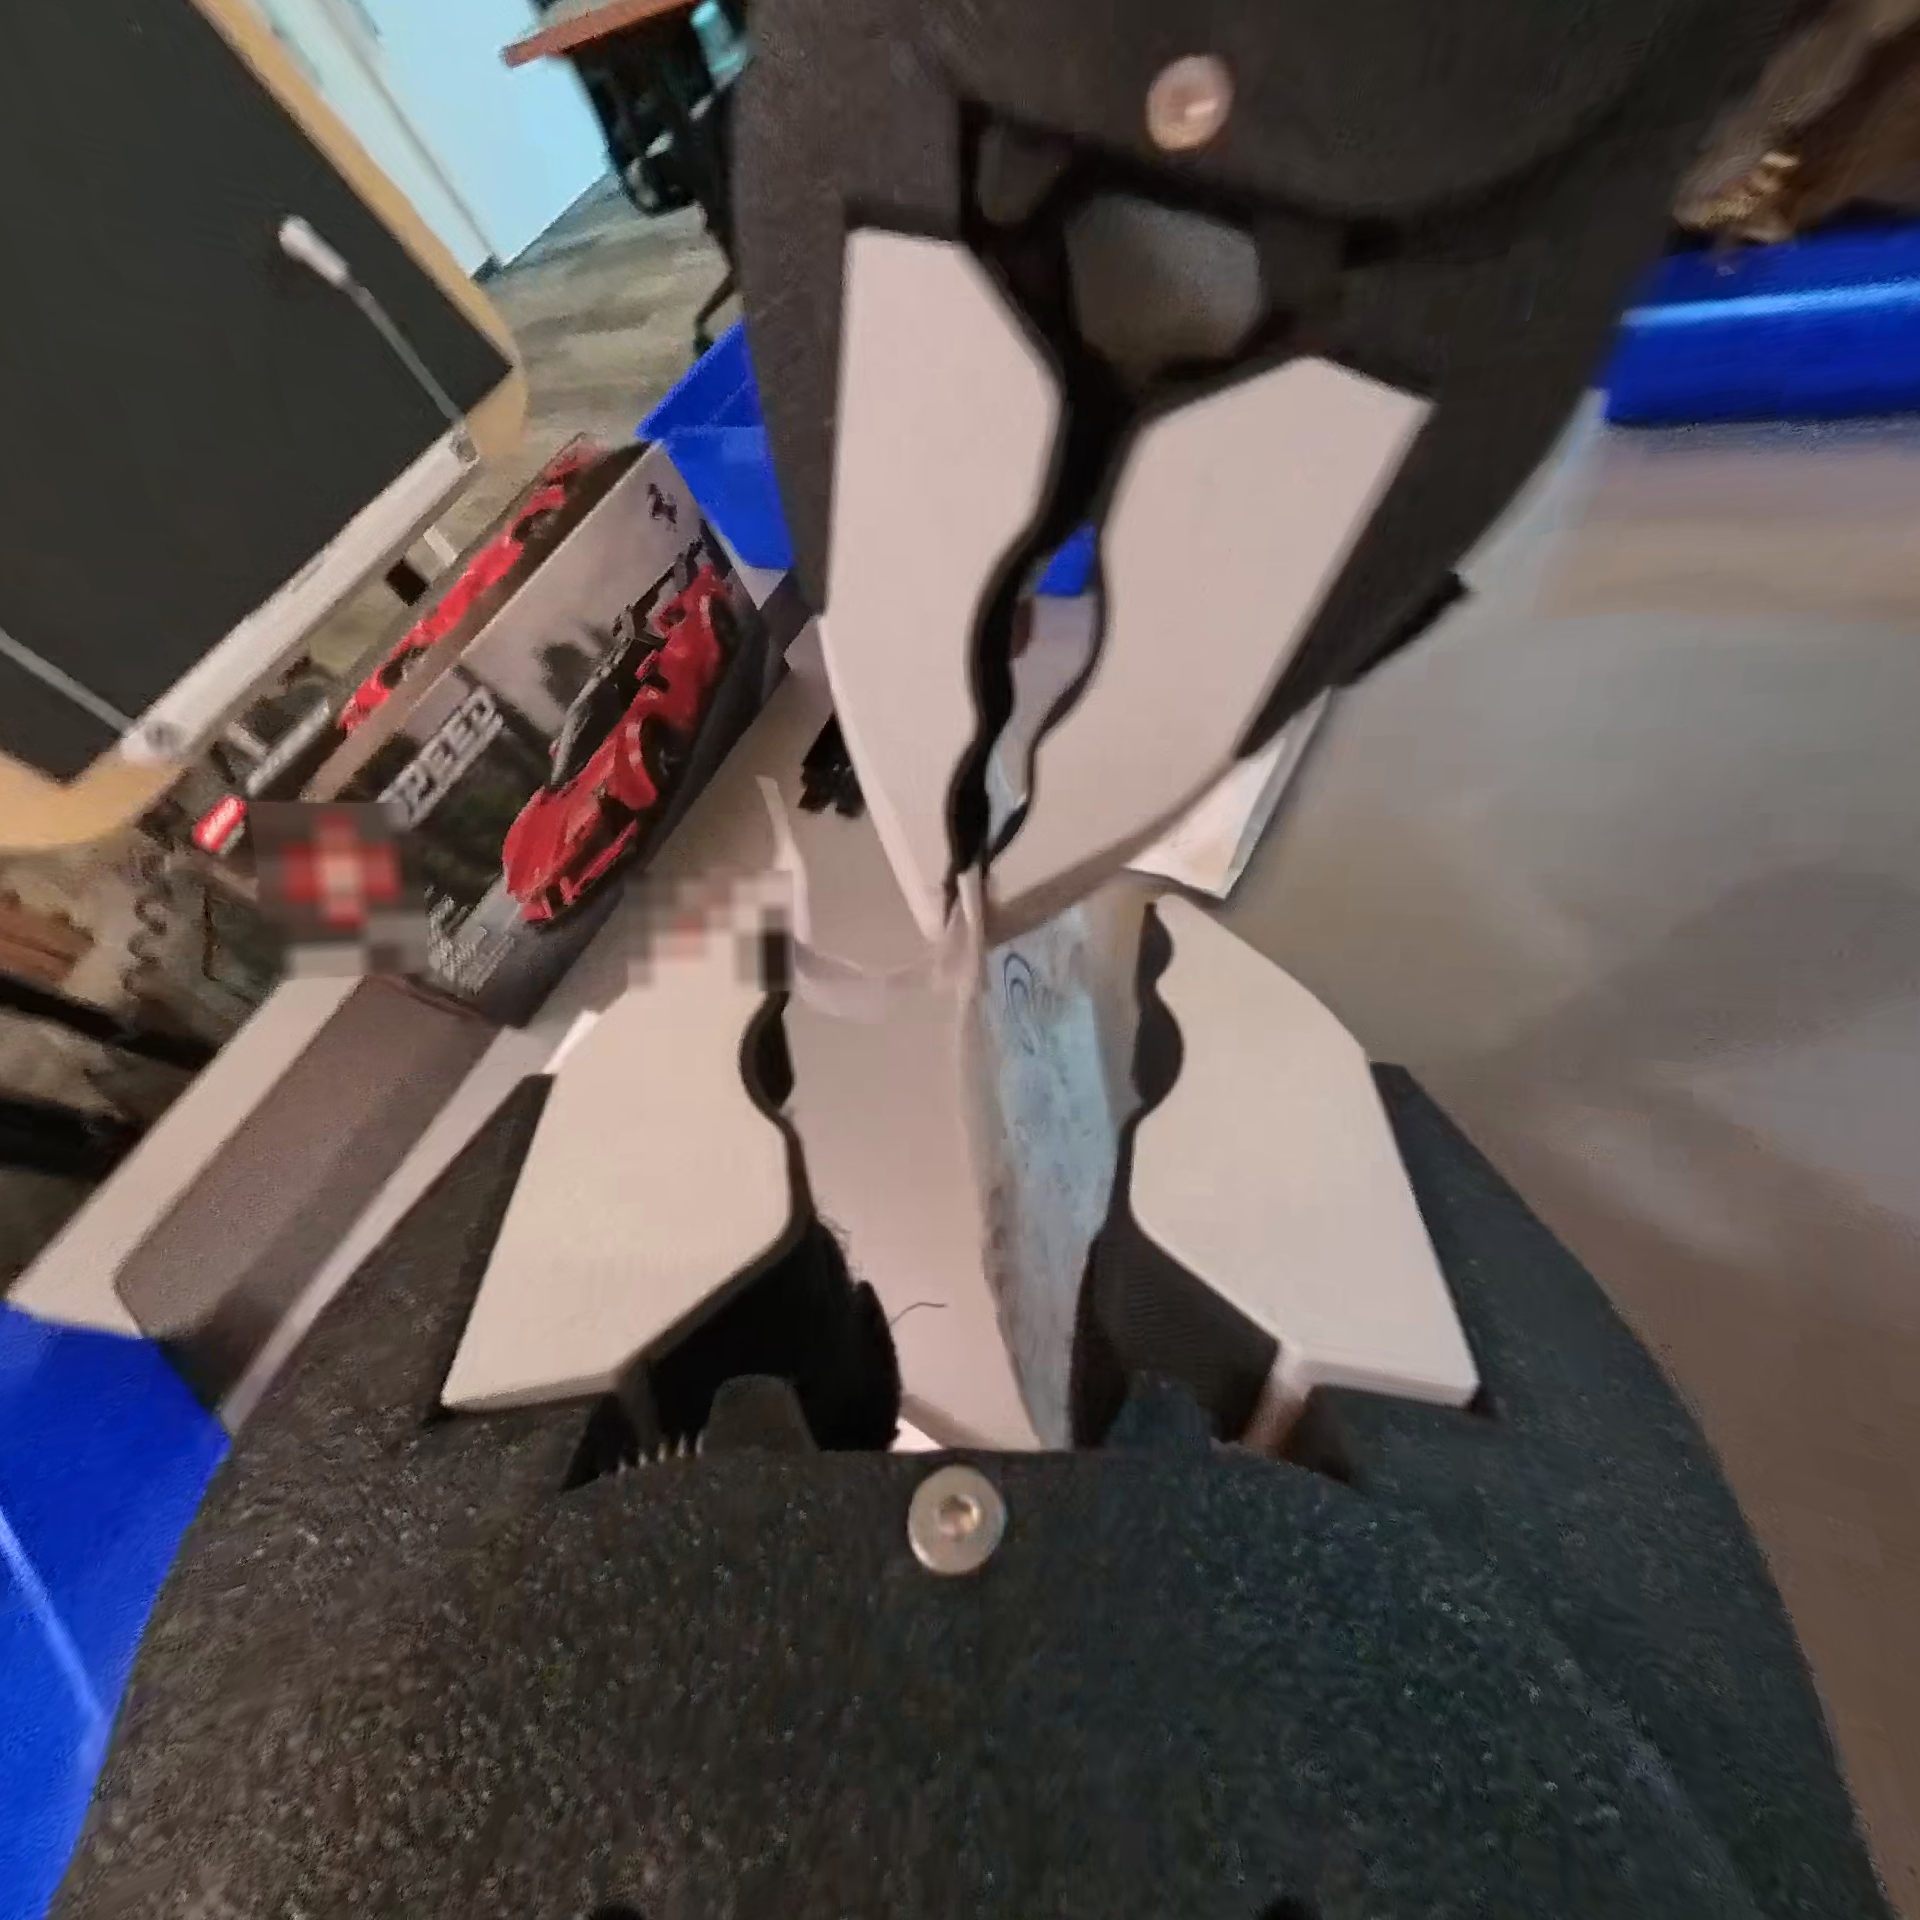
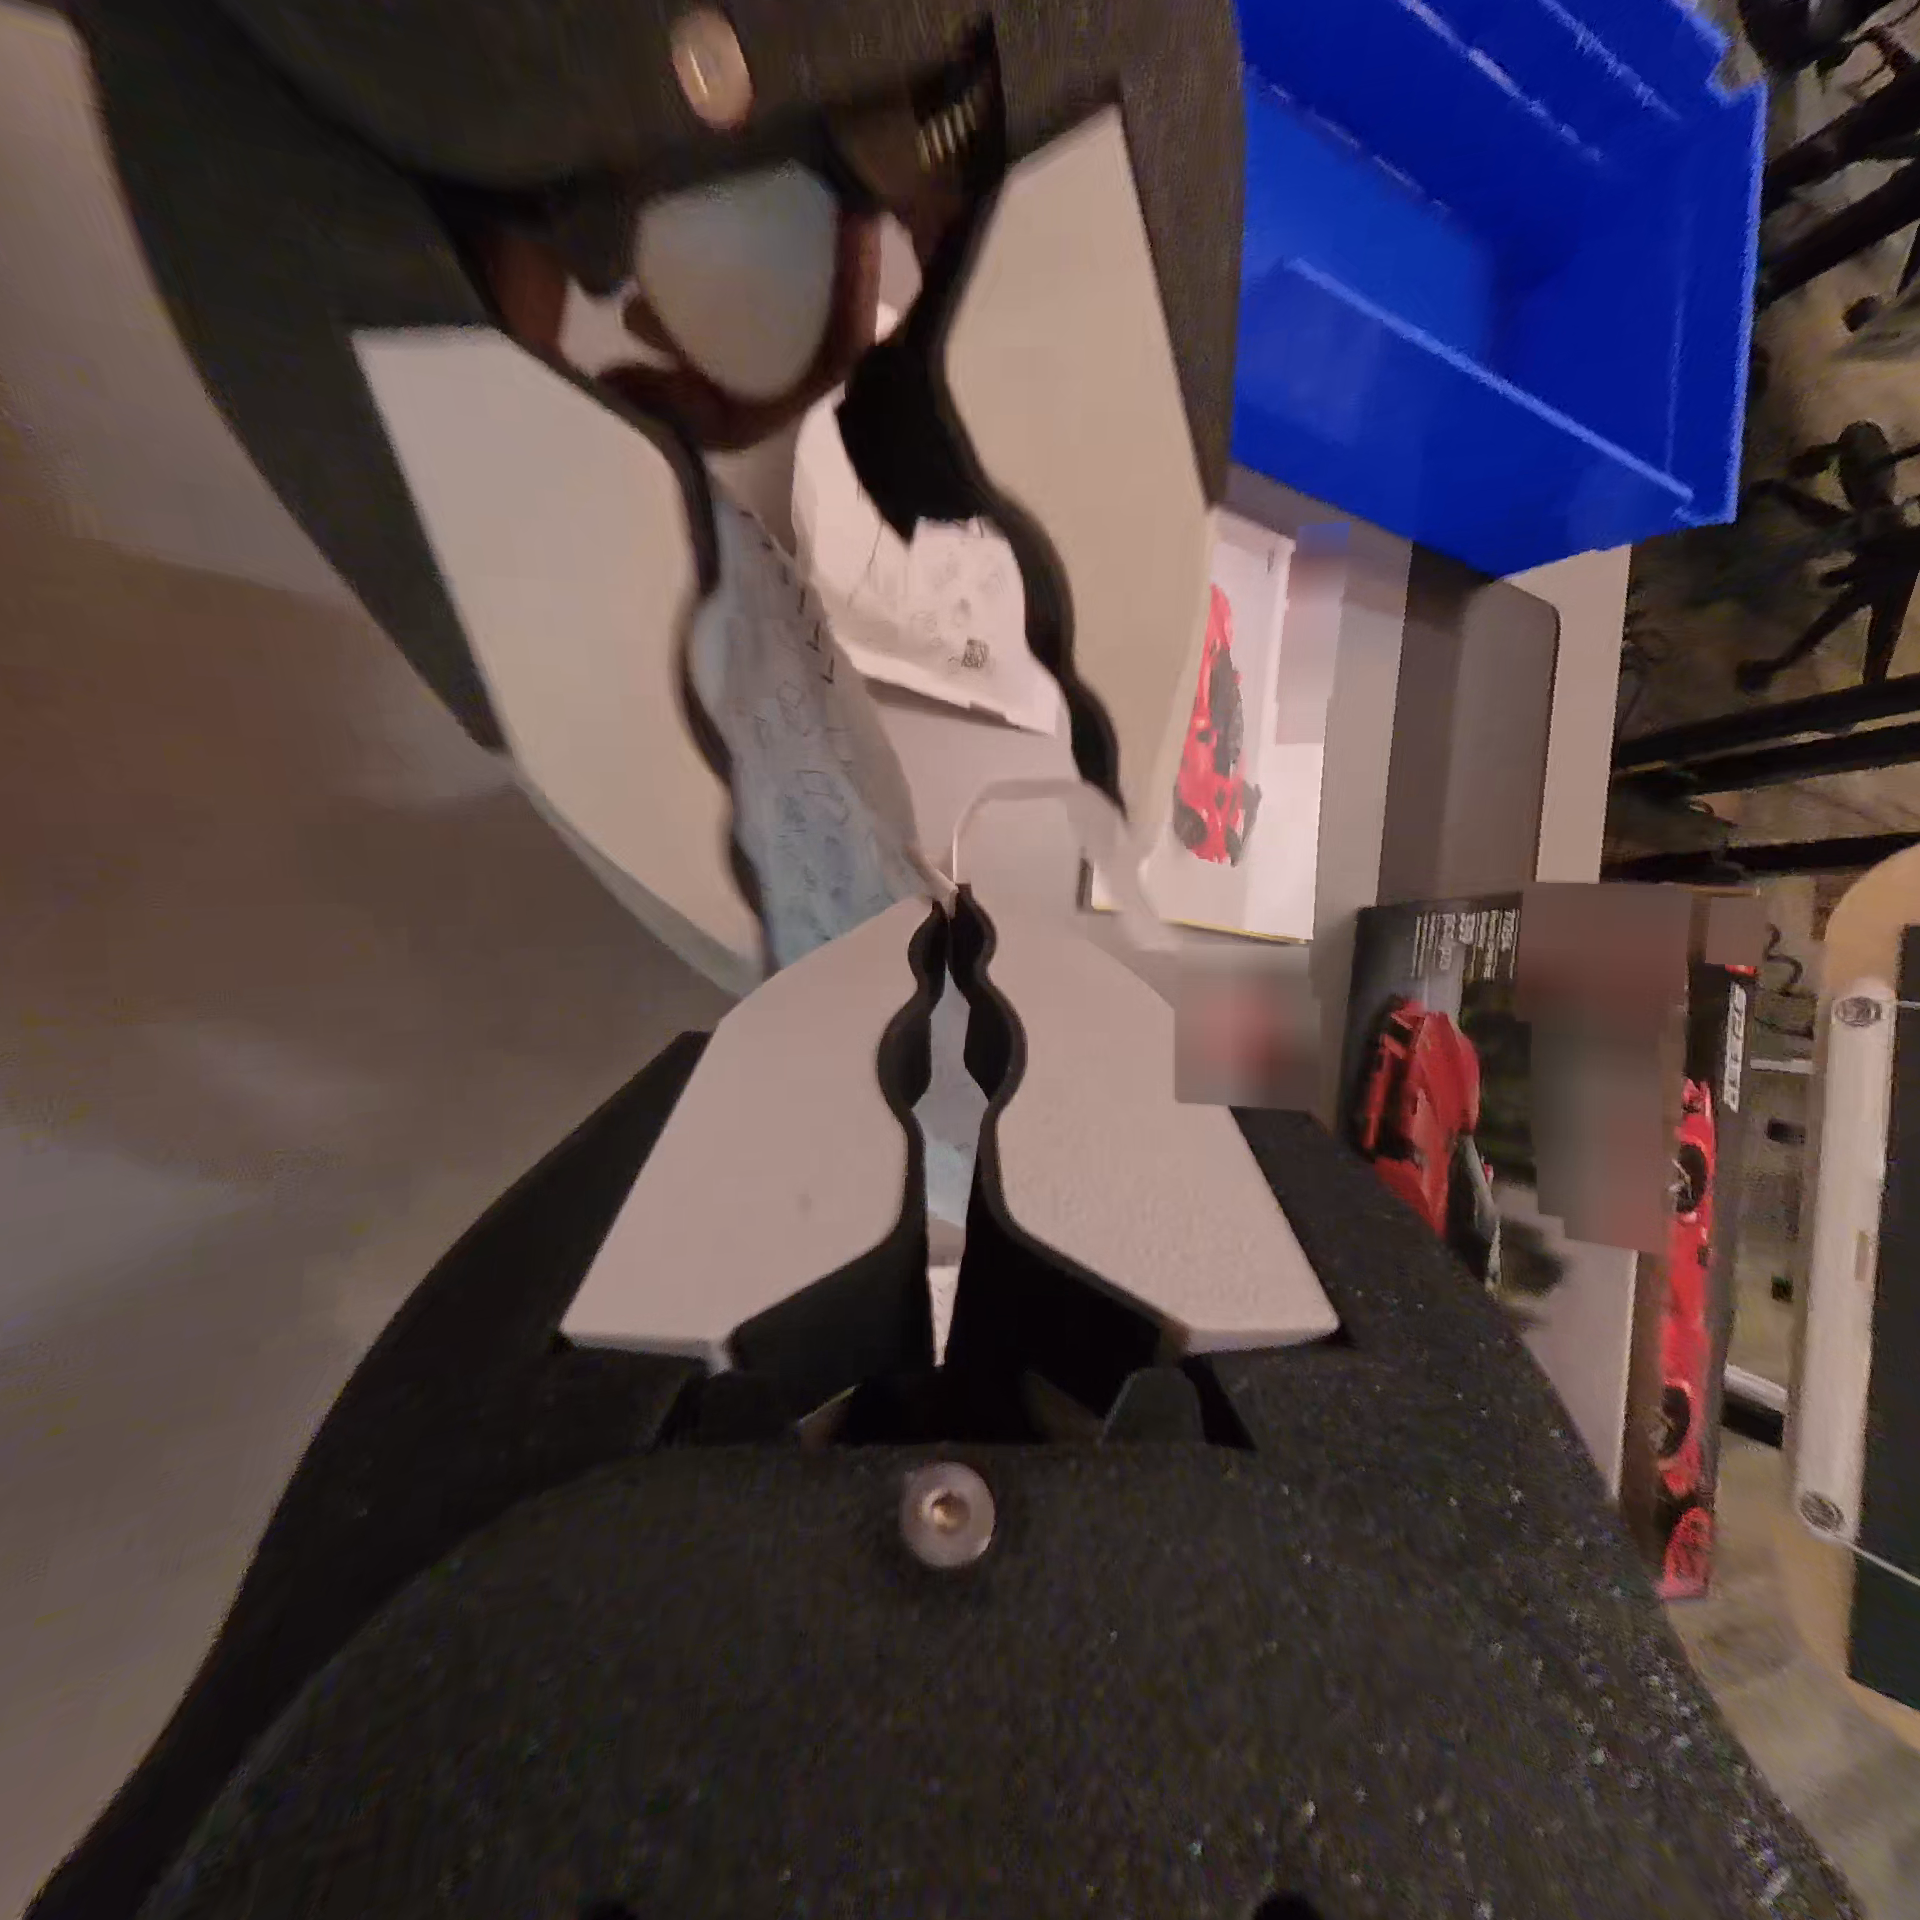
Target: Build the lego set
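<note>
The left gripper (image 1: 961, 997) has its pale fingers (image 1: 644, 1195) spread wide apart, pointing forward and meeting the other tool tip to tip. The right gripper (image 2: 951, 899) reaches in from the opposite side with its fingers (image 2: 790, 1164) drawn together, the tips pinched on the edge of a thin pale-blue printed sheet (image 2: 800, 810) that passes between the left gripper's parted fingers.

Bare tabletop (image 1: 1662, 935) free on one side; car box (image 1: 582, 727), blue bin (image 2: 1475, 291) opposite.

Grey tabletop (image 1: 1662, 831); blue bins (image 2: 1475, 260) at edge; patterned carpet (image 1: 582, 312); pale wall (image 1: 457, 94).
</note>
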